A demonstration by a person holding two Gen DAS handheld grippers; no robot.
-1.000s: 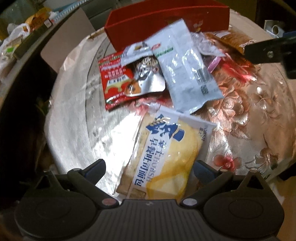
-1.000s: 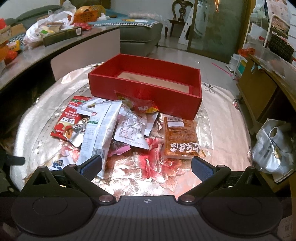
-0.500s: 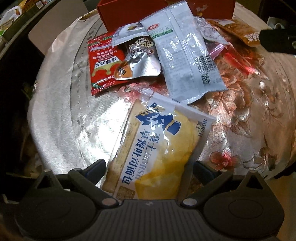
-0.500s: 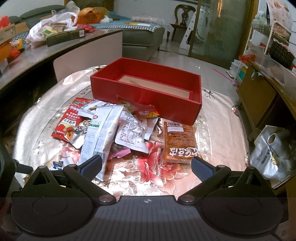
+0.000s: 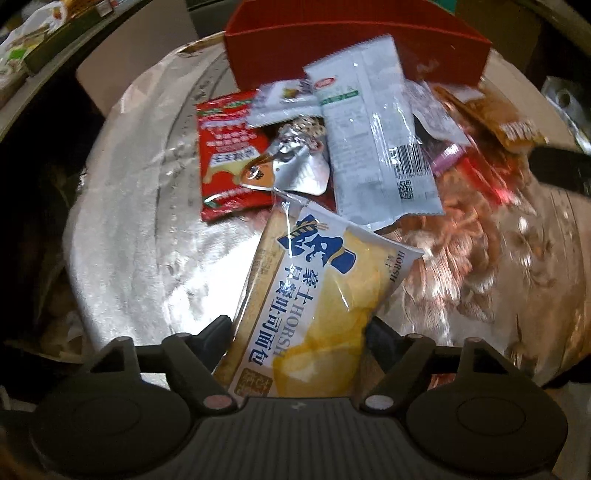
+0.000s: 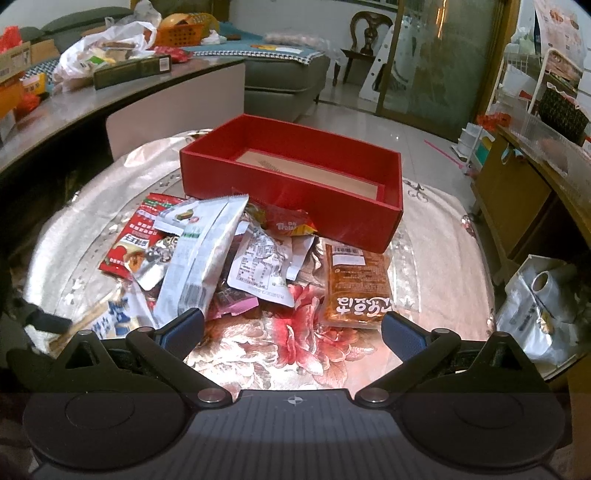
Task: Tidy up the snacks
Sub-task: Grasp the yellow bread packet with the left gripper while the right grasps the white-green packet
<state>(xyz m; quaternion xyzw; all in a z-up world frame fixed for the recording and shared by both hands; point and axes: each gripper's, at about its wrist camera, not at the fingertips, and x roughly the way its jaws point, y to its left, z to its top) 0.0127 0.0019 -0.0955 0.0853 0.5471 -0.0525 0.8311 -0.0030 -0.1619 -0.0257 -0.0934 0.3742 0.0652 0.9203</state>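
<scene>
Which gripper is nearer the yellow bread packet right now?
Left. The left gripper straddles the bread packet, its jaws just closing onto its sides. The right gripper hovers open over the flowered cloth, the packet off to its left.

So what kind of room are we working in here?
Most likely a home living room: a grey sofa behind the cloth-covered table, a carved wooden chair by a glass door.

Place: a home living room.
Seating: grey sofa [image 6: 284, 85], carved wooden chair [image 6: 365, 29].
Floor: pale glossy tiles [image 6: 417, 136].
Doorway: glass sliding door [image 6: 443, 62].
Worktop: flowered cloth [image 6: 306, 332].
</scene>
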